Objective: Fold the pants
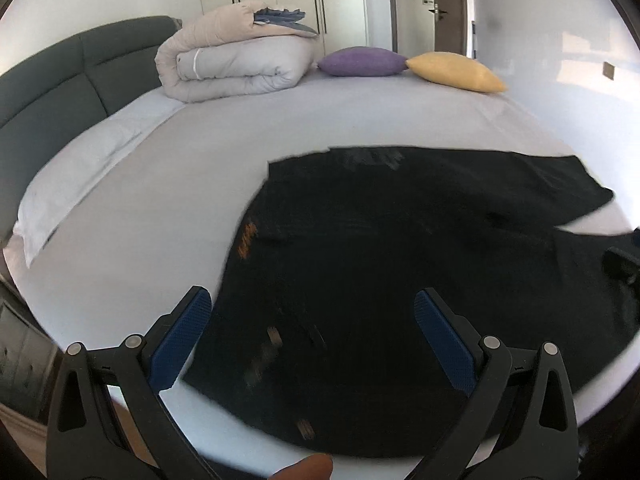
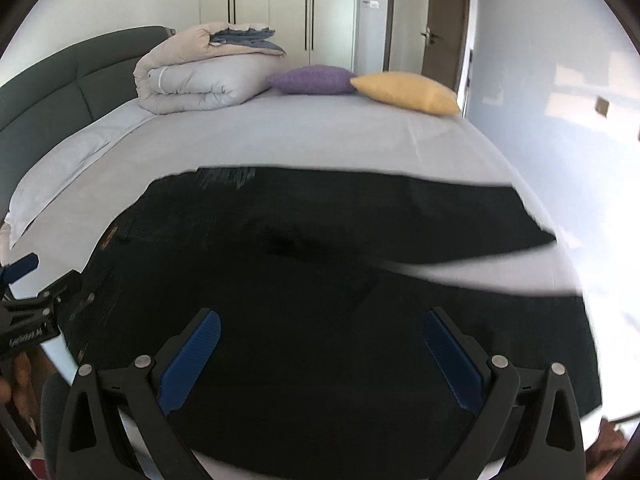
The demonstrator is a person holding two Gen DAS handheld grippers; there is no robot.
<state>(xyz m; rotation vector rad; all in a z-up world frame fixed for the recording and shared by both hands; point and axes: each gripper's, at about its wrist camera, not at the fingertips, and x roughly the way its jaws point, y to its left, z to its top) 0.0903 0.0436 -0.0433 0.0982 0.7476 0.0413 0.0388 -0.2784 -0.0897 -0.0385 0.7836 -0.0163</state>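
Observation:
Black pants point(image 1: 380, 248) lie spread flat on the grey bed point(image 1: 160, 184), waist to the left with orange stitching, the two legs reaching right. They also show in the right wrist view point(image 2: 320, 272). My left gripper point(image 1: 312, 336) is open and empty, hovering above the waist end near the bed's front edge. My right gripper point(image 2: 320, 356) is open and empty above the near leg. The left gripper shows at the left edge of the right wrist view point(image 2: 32, 300); the right gripper's tip shows at the right edge of the left wrist view point(image 1: 620, 264).
A folded duvet point(image 1: 236, 56) sits at the far side of the bed beside a purple cushion point(image 1: 360, 62) and a yellow cushion point(image 1: 456, 72). A dark green headboard point(image 1: 52, 76) and a white pillow point(image 1: 76, 184) are at the left. Wardrobes and a door stand behind.

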